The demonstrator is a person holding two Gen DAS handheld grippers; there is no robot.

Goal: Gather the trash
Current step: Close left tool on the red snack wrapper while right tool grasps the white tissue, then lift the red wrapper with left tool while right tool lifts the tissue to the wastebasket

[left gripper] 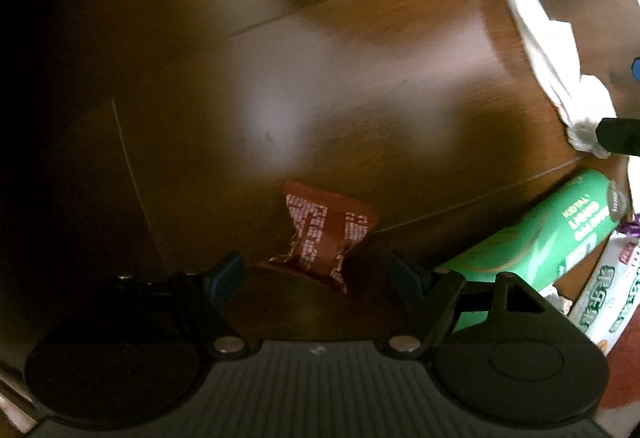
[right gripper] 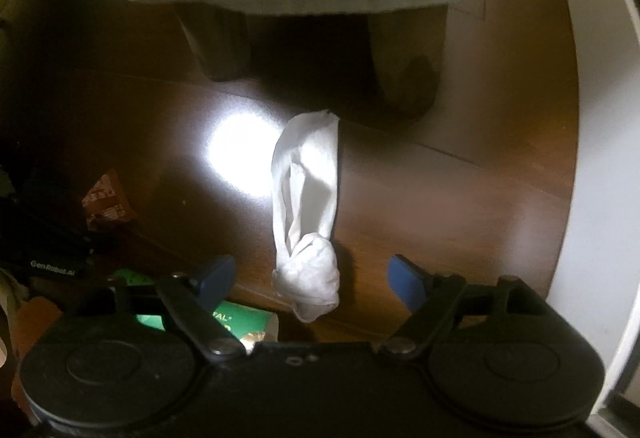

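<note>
Crinkled red wrapper (left gripper: 320, 234), knotted white tissue (right gripper: 308, 214) (limp), wood floor (left gripper: 340, 110).

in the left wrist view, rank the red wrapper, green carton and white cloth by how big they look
1. green carton, though the tongs cover part of it
2. white cloth, about as long but thinner, cut off at the edge, so this order is unsure
3. red wrapper, clearly smallest
</note>
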